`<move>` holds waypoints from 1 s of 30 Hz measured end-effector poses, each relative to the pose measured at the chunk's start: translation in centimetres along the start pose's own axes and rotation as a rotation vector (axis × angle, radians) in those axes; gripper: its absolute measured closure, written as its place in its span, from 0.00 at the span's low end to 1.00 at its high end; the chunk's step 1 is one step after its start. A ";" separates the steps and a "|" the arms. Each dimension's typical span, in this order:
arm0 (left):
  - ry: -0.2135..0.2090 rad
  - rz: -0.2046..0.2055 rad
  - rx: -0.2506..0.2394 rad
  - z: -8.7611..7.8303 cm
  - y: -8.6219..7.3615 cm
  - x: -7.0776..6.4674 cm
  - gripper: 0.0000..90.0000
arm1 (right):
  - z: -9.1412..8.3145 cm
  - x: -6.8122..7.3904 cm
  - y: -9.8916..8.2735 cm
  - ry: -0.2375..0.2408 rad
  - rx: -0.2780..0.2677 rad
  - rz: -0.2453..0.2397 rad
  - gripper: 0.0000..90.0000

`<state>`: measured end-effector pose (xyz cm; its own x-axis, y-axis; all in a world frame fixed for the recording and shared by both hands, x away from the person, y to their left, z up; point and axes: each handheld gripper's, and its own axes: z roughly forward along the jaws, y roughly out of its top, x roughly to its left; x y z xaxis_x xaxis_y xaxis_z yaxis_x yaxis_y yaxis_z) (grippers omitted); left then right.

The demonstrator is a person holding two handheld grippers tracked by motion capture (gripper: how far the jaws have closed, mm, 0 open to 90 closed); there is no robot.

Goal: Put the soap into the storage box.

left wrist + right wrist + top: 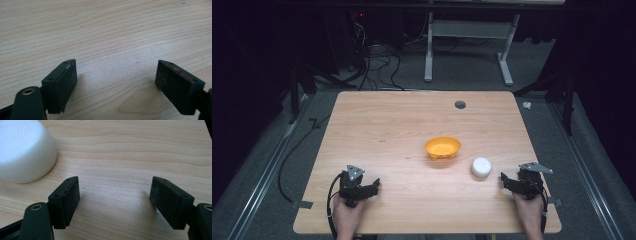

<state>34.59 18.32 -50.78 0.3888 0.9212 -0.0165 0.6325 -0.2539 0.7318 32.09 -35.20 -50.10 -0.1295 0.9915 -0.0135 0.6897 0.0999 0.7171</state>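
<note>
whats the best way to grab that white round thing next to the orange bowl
Grip the white soap bar across its rounded sides, coming from above with the right gripper, which sits nearest with its jaws open. It lies flat and low on the table, clear of the orange bowl, so a top-down pinch looks best.

I look down on a light wooden table with a round grey grommet hole near its far edge. Grey carpet surrounds it. Beyond, black cables tangle on the floor beside a white desk frame. The room's edges are dark.
</note>
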 end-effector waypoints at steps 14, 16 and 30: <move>0.001 0.000 0.002 0.0 0.0 0.0 0.20 | 0.2 -0.1 0.4 0.019 0.000 -0.039 0.30; 0.001 0.000 0.002 0.0 0.0 0.0 0.20 | 0.0 0.1 0.6 0.025 -0.014 -0.047 0.29; 0.001 0.001 0.002 0.0 0.0 0.0 0.20 | -2.4 1.6 0.4 0.073 -0.076 -0.055 0.21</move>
<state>34.56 18.33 -50.76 0.3889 0.9211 -0.0156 0.6337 -0.2552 0.7303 30.49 -33.78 -48.15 -0.2188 0.9757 -0.0058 0.6242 0.1446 0.7678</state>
